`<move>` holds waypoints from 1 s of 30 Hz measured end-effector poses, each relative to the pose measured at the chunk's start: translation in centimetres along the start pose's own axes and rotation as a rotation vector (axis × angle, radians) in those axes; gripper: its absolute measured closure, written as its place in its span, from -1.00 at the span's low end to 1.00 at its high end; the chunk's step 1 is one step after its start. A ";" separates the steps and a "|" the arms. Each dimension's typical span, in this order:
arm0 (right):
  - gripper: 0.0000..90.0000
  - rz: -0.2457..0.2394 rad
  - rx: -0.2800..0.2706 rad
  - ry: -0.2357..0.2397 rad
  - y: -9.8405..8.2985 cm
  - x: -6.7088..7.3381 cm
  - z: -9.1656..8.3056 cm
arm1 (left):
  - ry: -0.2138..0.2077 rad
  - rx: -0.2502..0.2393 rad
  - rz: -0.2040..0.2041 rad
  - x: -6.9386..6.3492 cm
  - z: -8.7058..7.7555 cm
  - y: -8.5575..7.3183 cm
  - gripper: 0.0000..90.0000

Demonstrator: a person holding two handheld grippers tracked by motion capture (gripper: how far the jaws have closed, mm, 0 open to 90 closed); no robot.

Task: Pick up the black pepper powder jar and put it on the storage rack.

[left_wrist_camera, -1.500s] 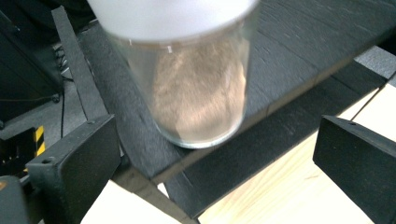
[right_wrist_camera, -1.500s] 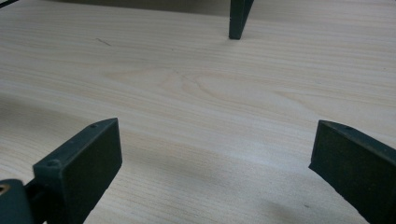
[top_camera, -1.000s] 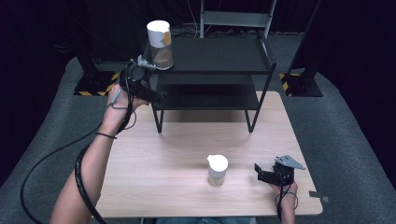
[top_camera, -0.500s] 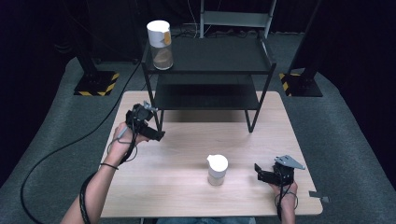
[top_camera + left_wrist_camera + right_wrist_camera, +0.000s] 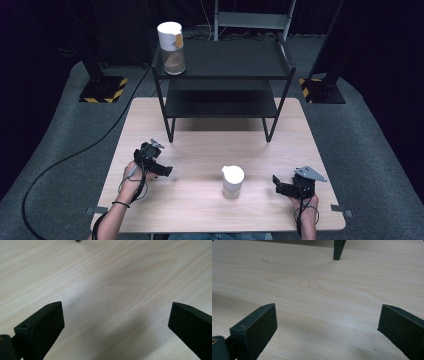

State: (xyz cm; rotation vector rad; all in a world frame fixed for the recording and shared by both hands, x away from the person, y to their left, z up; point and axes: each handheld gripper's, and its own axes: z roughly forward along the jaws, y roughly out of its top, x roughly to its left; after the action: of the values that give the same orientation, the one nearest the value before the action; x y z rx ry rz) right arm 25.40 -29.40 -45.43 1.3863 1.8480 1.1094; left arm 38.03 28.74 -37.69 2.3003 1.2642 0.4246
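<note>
A tall clear jar [image 5: 171, 42] with a white lid stands on the top left corner of the black shelf rack [image 5: 230, 60]. A small white-lidded container [image 5: 233, 181] sits on the wooden table [image 5: 200, 210] near the front middle. My left gripper [image 5: 165, 170] is low over the table's left part, well left of the small container. Its jaws are wide apart over bare wood in the left gripper view [image 5: 116, 322]. My right gripper [image 5: 276, 185] rests to the right of the small container, pointing at it. It is open and holds nothing in the right gripper view [image 5: 328, 325].
The rack's two front legs stand on the table's far half; one leg [image 5: 338, 250] shows ahead in the right gripper view. A cable [image 5: 65, 160] trails off the left side. Black stands with striped bases [image 5: 102, 90] sit on the floor behind.
My left gripper has come down from beside the tall jar on the rack to low over the table's left side. The jar stays on the rack. The right gripper has not moved.
</note>
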 end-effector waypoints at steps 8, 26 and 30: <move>-0.98 0.001 -0.001 -0.001 0.0 0.0 0.0 | 0.003 -0.002 -0.029 -0.2 1.4 -1.9 -0.99; -0.98 -0.004 0.006 -0.007 0.1 0.1 0.1 | 0.025 -0.229 -0.102 -1.1 2.1 -7.7 -1.00; -0.98 -0.002 -0.001 -0.010 0.0 0.2 0.0 | 0.025 -0.229 -0.100 -1.1 2.1 -7.7 -1.00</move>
State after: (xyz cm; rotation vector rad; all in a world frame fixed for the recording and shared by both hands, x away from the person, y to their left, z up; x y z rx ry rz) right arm 25.33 -29.23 -45.44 1.3863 1.8417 1.1006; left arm 33.04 30.76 -43.74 2.0388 1.2657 0.5348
